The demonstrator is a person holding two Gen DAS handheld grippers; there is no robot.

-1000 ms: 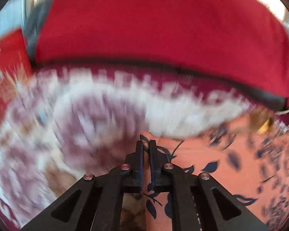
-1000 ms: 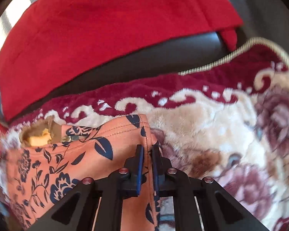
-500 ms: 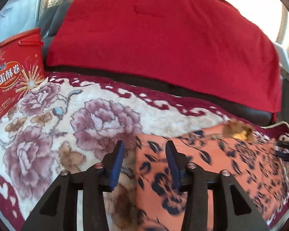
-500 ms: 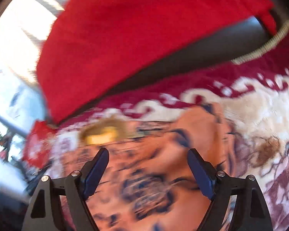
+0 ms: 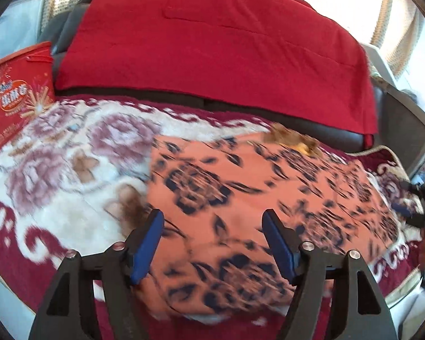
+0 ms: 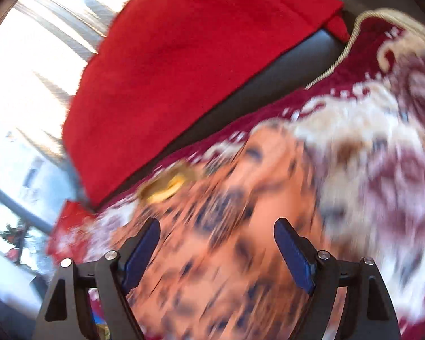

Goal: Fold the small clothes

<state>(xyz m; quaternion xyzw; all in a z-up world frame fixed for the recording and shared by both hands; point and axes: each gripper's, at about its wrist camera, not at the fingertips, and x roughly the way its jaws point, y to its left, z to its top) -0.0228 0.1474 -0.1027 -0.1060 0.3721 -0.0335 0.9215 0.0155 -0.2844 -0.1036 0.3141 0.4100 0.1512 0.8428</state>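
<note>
My left gripper (image 5: 212,240) is opening with nothing pinched, my right gripper (image 6: 216,243) stands wide and empty, and the orange garment (image 5: 255,192) lies doubled on the flowered blanket (image 5: 56,170), maybe one fold left.

Strong daylight is pouring in from the windows (image 6: 28,65) at the upper left of the right wrist view, blowing them out to white glare. Motion blur is smearing the orange patterned garment (image 6: 235,226) and floral blanket (image 6: 382,170) there; the left wrist view is blurring less. Fisheye distortion is bending both frames, with dark vignetting ringing all 4 corners.
</note>
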